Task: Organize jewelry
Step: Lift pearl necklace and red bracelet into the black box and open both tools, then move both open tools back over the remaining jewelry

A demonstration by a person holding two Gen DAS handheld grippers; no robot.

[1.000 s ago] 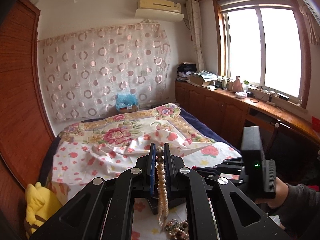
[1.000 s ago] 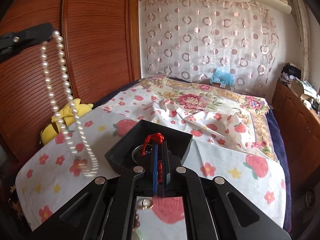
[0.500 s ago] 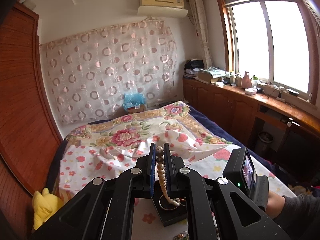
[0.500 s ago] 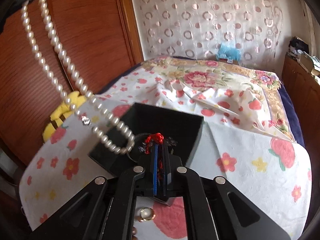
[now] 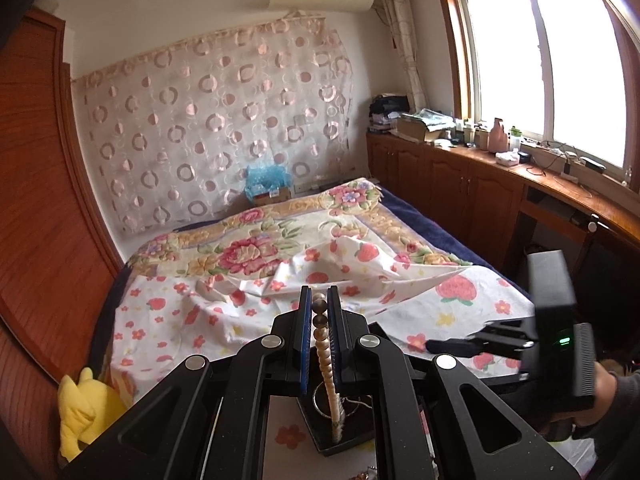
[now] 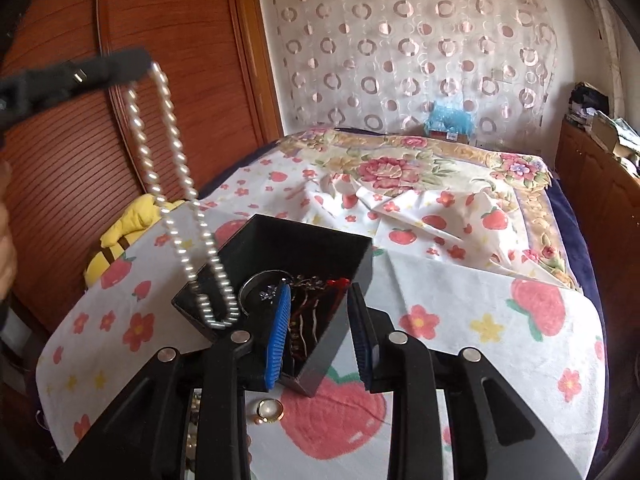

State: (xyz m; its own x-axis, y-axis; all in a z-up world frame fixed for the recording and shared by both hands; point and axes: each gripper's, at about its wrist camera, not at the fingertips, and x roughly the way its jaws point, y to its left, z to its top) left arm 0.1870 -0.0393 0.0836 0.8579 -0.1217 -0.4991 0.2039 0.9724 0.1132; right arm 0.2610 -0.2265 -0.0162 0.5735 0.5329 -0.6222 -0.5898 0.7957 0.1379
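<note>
My left gripper (image 5: 319,312) is shut on a pearl necklace (image 5: 326,364), which hangs down into a black jewelry box (image 5: 348,436). In the right wrist view the necklace (image 6: 176,184) dangles from the left gripper (image 6: 142,65), its loop at the box's near left corner. The black box (image 6: 304,240) holds a silver bangle (image 6: 256,280), chains and a red cord piece (image 6: 338,282). My right gripper (image 6: 320,320) is open and empty, its blue pads either side of the box's near edge. A gold ring (image 6: 270,410) lies on the cloth below it.
The box sits on a strawberry-print cloth (image 6: 480,312) over a floral bed. A yellow plush toy (image 6: 128,224) lies at the left beside the wooden wardrobe (image 6: 80,140). More loose jewelry (image 6: 194,404) shows between the right gripper's arms. A wooden counter (image 5: 500,168) runs under the window.
My right gripper has opened and let go of the red cord piece, which now lies in the box. The pearl necklace has swung down over the box's left corner.
</note>
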